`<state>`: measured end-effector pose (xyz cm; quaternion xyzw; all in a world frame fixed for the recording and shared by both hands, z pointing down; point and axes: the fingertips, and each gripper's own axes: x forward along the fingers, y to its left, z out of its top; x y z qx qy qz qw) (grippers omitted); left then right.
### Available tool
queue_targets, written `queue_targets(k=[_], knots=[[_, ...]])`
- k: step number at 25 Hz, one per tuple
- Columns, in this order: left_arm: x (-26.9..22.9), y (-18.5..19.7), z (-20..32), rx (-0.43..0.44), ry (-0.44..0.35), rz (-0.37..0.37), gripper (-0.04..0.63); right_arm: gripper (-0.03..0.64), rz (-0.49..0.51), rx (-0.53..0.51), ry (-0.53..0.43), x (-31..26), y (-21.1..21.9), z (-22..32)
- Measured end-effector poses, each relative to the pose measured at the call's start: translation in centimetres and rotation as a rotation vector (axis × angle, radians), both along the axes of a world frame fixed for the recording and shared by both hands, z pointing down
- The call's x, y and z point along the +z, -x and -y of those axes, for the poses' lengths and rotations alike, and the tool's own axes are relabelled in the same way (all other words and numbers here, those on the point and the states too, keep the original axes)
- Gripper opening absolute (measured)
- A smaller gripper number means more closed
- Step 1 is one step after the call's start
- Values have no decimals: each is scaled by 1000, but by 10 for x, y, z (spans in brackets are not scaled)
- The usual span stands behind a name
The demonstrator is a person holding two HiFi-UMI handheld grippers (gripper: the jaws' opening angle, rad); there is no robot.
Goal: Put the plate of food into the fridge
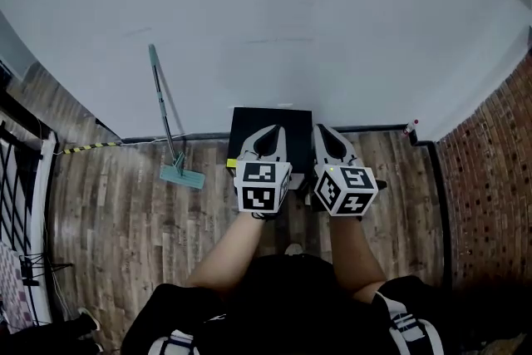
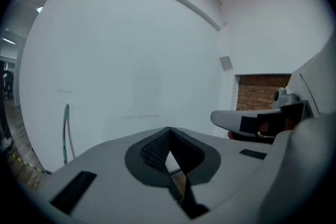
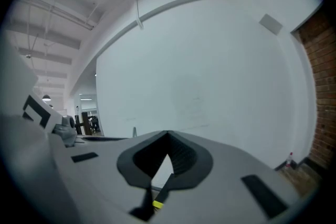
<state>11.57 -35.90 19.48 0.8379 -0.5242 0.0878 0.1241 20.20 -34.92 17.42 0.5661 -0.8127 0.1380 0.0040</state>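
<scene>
No plate of food shows in any view. A low black box-shaped cabinet point(image 1: 249, 125), seen from above, stands against the white wall; I cannot tell whether it is the fridge. My left gripper point(image 1: 268, 137) and right gripper point(image 1: 331, 137) are held side by side just over its front edge, both pointing at the wall. In the left gripper view the left gripper point(image 2: 168, 131) has its jaws closed tip to tip with nothing between them. The right gripper point(image 3: 168, 135) stands the same way, shut and empty.
A green mop point(image 1: 166, 120) leans on the wall left of the cabinet. A brick wall point(image 1: 490, 187) bounds the right side, with a small bottle point(image 1: 410, 126) in the corner. A dark rack point(image 1: 21, 179) stands at far left on the wooden floor point(image 1: 125, 220).
</scene>
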Motion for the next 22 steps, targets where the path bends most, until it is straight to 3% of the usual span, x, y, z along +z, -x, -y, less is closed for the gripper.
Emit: queue_targets(k=[6, 16, 22], knots=[[-47, -2, 1, -14, -77, -29, -2, 12, 17, -31, -80, -46, -7, 3], [-53, -7, 6, -29, -72, -16, -2, 12, 13, -77, -77, -46, -8, 10], [-56, -20, 11, -32, -76, -56, -2, 13, 26, -95, -78, -47, -15, 16]])
